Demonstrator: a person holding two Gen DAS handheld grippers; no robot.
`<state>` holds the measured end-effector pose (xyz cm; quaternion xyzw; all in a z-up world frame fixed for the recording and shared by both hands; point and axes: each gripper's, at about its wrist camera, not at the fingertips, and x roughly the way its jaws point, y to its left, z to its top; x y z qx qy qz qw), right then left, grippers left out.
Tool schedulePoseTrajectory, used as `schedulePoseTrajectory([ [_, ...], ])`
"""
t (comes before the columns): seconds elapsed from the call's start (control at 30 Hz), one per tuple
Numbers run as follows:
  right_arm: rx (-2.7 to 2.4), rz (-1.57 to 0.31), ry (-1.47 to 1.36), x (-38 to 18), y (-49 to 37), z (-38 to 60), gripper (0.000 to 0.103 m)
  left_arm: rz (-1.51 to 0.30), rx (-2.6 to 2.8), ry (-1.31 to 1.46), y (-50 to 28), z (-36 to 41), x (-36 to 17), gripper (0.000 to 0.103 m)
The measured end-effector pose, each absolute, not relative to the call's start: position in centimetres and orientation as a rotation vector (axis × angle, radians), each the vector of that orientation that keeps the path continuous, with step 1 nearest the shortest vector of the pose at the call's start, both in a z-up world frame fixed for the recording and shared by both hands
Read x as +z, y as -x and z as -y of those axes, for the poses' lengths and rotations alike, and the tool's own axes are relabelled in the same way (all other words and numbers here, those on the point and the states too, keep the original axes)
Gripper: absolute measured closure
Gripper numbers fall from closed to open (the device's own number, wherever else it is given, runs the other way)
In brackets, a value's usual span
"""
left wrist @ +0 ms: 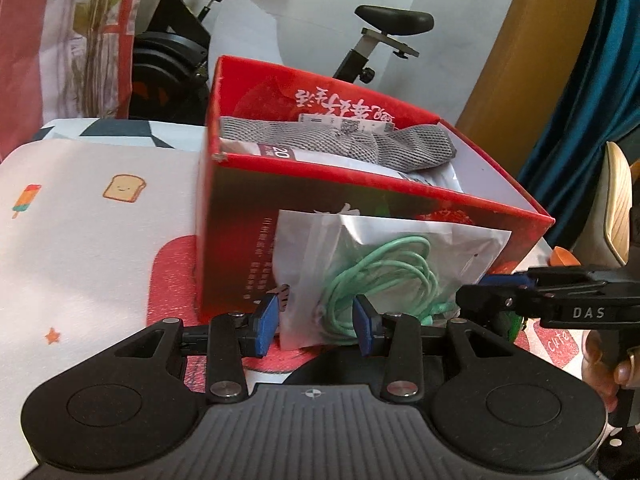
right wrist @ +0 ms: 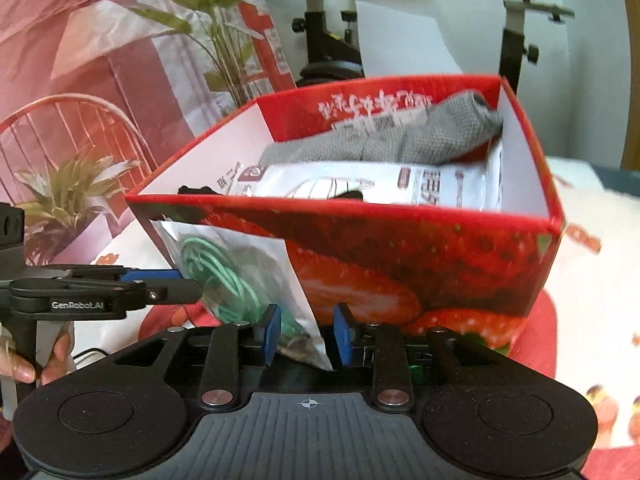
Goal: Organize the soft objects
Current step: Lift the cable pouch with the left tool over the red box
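Note:
A clear plastic bag holding a coiled green cable stands against the front wall of the red strawberry box. My left gripper has its blue pads on the bag's lower left part and looks shut on it. My right gripper reaches in from the right at the bag's lower right corner. In the right wrist view the right gripper is open, with the bag corner loose between its pads. The left gripper comes in from the left. The box holds a grey knitted cloth on white packets.
The box sits on a bed sheet printed with toast, ice lollies and red patches. Behind it stand an exercise bike, a red printed bag and a wooden panel. Potted plants stand at the left, and a hand grips the right handle.

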<state>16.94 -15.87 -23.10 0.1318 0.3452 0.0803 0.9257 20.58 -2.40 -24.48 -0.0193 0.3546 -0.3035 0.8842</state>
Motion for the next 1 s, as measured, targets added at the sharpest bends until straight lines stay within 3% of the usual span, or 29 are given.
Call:
schedulePoseTrajectory([
  [0.4, 0.159, -0.701, -0.229, -22.7, -17.1, 15.4, 0.085, -0.706, -0.684, -0.044, -20.1, 3.4, -24.6, 0.052],
  [0.57, 0.151, -0.699, -0.228, -22.6, -16.9, 15.5, 0.087, -0.704, -0.681, -0.066, -19.9, 3.4, -24.2, 0.064],
  [1.0, 0.179, -0.618, -0.244, -19.7, -15.1, 15.6, 0.087, -0.622, -0.716, -0.040, -17.6, 2.5, -20.5, 0.066],
])
